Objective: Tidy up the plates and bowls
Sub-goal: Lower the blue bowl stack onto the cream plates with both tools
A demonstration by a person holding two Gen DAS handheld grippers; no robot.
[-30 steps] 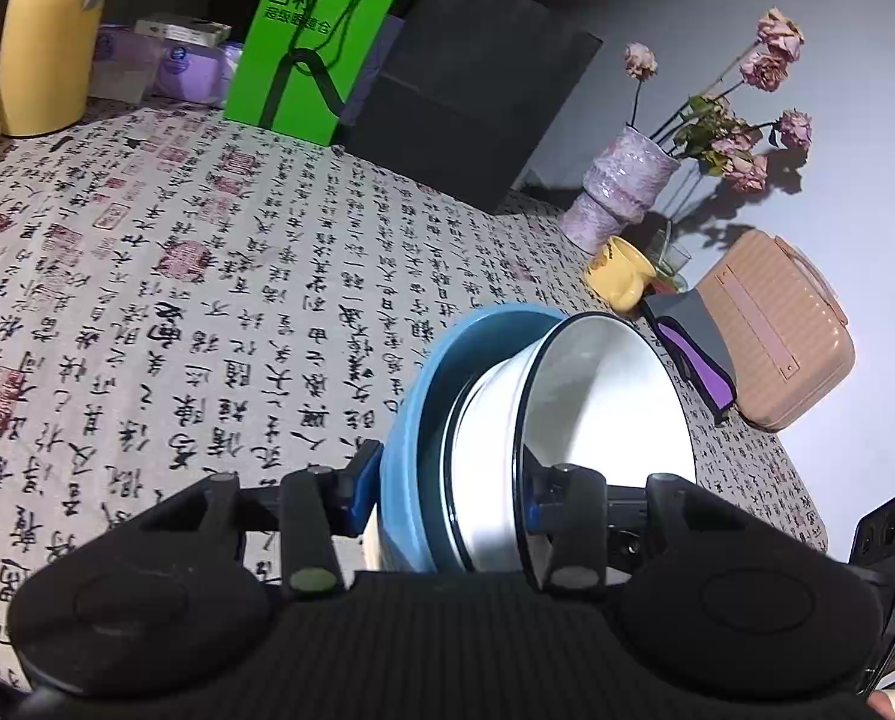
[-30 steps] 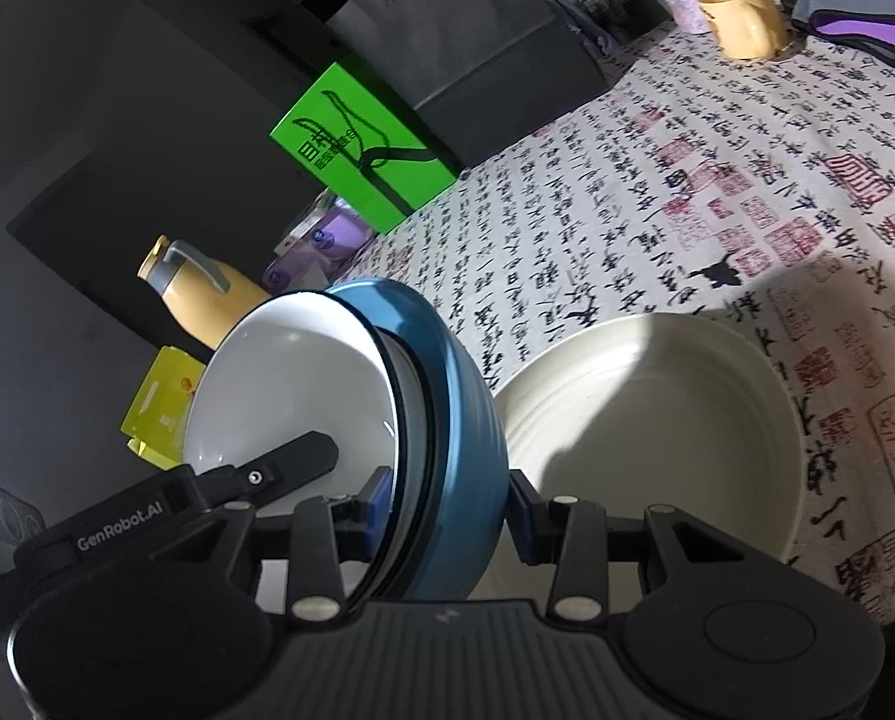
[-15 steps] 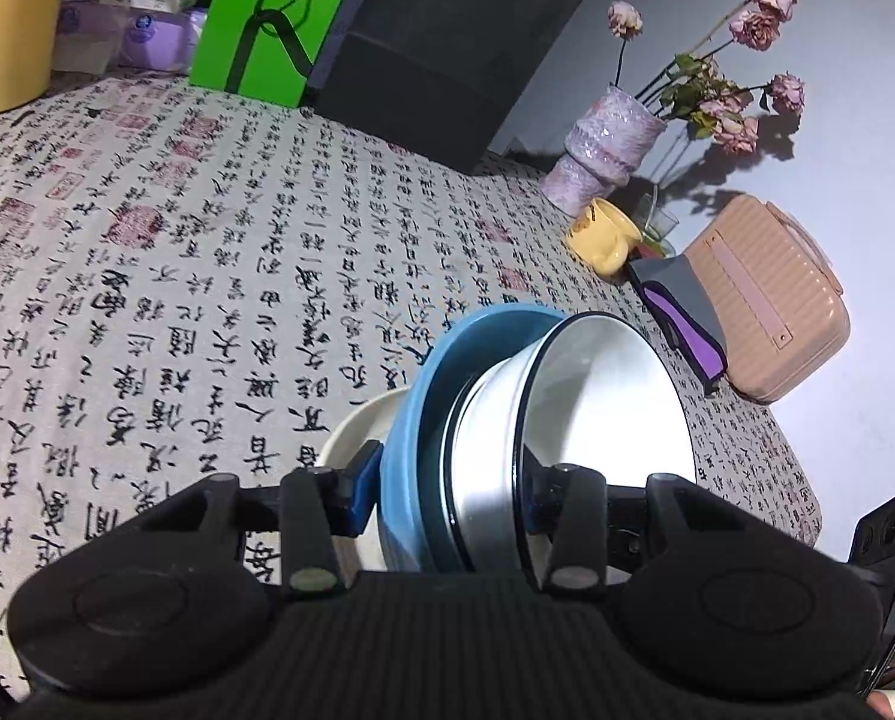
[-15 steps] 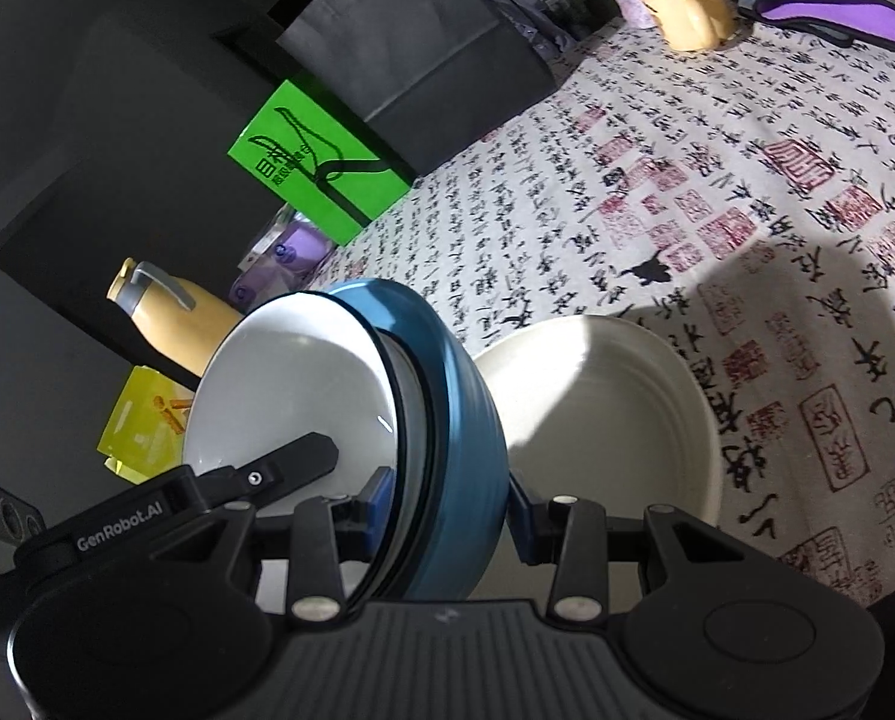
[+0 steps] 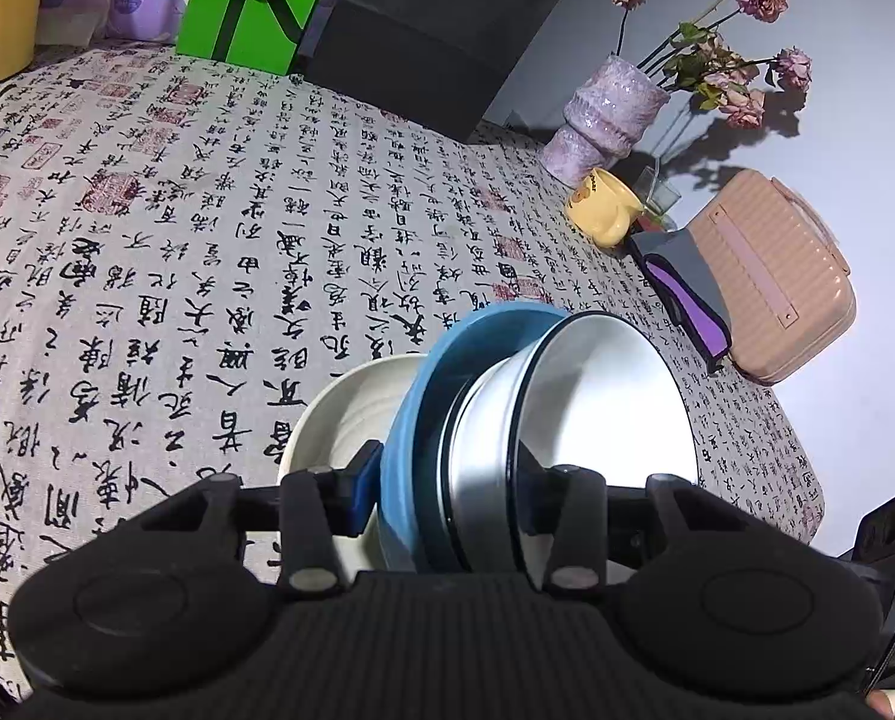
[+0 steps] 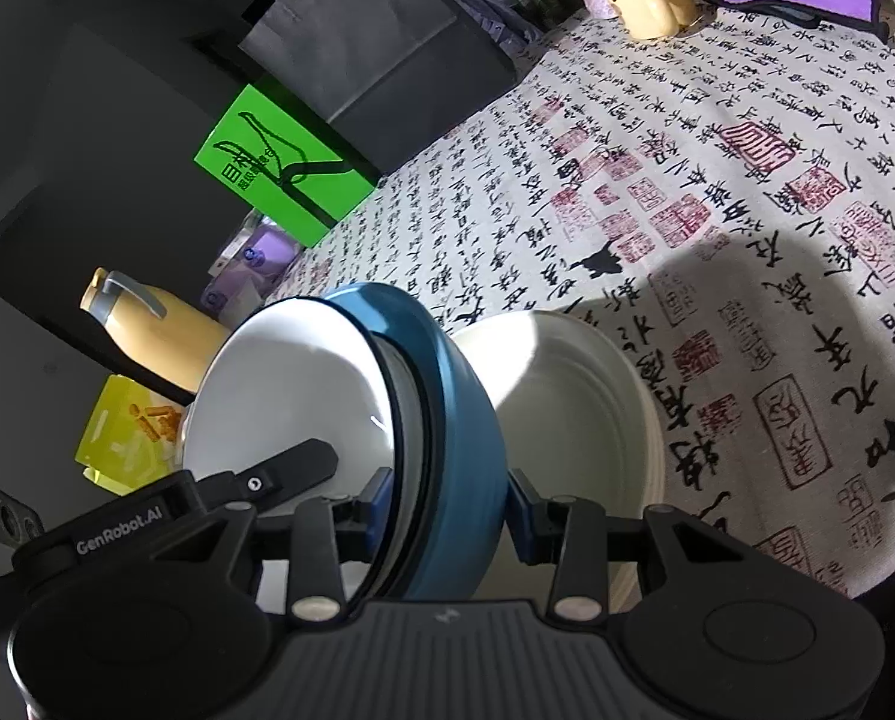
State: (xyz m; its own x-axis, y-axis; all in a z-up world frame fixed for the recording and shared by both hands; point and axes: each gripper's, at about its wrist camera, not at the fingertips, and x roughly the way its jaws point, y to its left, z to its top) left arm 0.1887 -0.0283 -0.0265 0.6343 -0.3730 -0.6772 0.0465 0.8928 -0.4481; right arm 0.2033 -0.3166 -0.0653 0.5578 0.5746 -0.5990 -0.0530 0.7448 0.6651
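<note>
- Both grippers, left (image 5: 447, 501) and right (image 6: 447, 510), clamp the nested blue bowl (image 6: 453, 420) and white bowl (image 5: 603, 408), jaws part-open.
- Lower level, centred over the cream bowl (image 6: 573, 414); release together.

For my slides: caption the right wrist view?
Right gripper clamps nested blue bowl and white bowl above cream plate.

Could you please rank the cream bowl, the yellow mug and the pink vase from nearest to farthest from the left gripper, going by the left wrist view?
1. Cream bowl: on the cloth just beyond the left gripper.
2. Yellow mug: far right, beside the vase.
3. Pink vase: just behind the mug, by the wall.
</note>
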